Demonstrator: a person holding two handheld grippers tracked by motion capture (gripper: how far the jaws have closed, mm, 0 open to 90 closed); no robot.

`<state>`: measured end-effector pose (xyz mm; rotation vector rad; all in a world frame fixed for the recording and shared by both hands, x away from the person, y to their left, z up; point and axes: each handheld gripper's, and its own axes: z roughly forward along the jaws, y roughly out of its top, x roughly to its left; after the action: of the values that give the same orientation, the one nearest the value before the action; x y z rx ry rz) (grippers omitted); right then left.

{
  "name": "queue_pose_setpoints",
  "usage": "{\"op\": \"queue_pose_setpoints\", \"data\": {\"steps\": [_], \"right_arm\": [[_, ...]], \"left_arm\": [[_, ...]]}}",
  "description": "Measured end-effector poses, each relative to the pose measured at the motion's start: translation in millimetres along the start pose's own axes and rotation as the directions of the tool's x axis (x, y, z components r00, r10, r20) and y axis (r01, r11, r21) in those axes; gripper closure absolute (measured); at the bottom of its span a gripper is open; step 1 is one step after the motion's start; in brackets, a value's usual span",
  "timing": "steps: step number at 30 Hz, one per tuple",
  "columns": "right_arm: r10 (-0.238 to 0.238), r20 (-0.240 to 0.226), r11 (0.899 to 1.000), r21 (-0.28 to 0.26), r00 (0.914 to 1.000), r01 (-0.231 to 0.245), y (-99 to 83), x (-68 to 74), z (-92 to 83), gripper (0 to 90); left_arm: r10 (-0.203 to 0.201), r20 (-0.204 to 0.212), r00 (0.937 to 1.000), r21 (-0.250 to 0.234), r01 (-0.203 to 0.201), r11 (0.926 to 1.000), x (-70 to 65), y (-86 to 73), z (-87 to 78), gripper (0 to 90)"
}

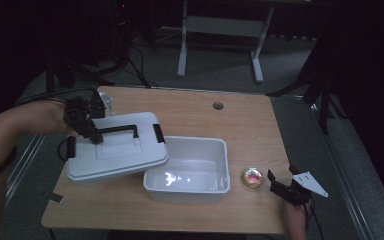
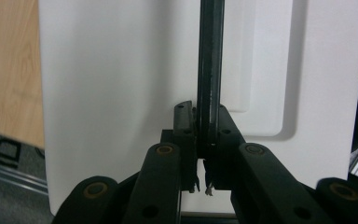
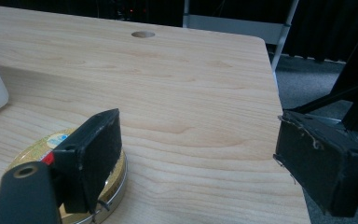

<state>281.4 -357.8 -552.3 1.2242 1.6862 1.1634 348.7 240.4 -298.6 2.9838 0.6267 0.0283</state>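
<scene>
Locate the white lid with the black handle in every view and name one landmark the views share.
High view: white lid, centre-left, tilted over the white bin's left edge, its black handle clamped by the left claw.
Left gripper view: lid across the middle.
Right gripper view: lid not in it.
Shared landmark: wooden tabletop.

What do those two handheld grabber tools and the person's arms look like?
Both are black, jointed tools. The left gripper has linked bars with brass-coloured pivot pins and trails a black cable. The right gripper carries a pale grey three-cornered plate on top, and its fingers are flat black pads with frayed edges. The forearms are bare, with no sleeves.
</scene>
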Motion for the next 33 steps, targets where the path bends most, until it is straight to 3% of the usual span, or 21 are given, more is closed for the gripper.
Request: {"op": "queue_pose_setpoints", "data": {"steps": [8,16,22,26,33], "right_arm": [[-0.006,0.003,1.000,0.004,1.0000,0.006,0.1,0.8,0.6,14.1],[-0.012,0.005,1.000,0.007,0.9999,0.012,0.2,1.8,0.6,14.1],[-0.016,0.004,1.000,0.008,0.9999,0.016,0.3,2.2,0.7,14.1],[-0.018,0.003,1.000,0.010,0.9998,0.018,0.3,2.4,0.7,14.0],[-0.024,0.002,1.000,0.011,0.9997,0.024,0.3,3.0,0.8,14.1]], "left_arm": [[-0.094,-0.002,0.9955,0.002,0.094,0.9955,8.9,-45.4,1.5,83.6],[-0.148,0.010,0.9889,-0.006,0.148,0.9889,17.9,-70.1,27.4,83.6],[-0.180,0.035,0.9831,-0.015,0.180,0.9835,28.7,-77.5,58.3,83.5],[-0.195,0.042,0.9799,-0.056,0.197,0.9787,36.7,-77.4,75.6,83.5],[-0.206,0.043,0.9775,-0.065,0.209,0.9758,48.3,-73.1,102.5,83.5]]}}
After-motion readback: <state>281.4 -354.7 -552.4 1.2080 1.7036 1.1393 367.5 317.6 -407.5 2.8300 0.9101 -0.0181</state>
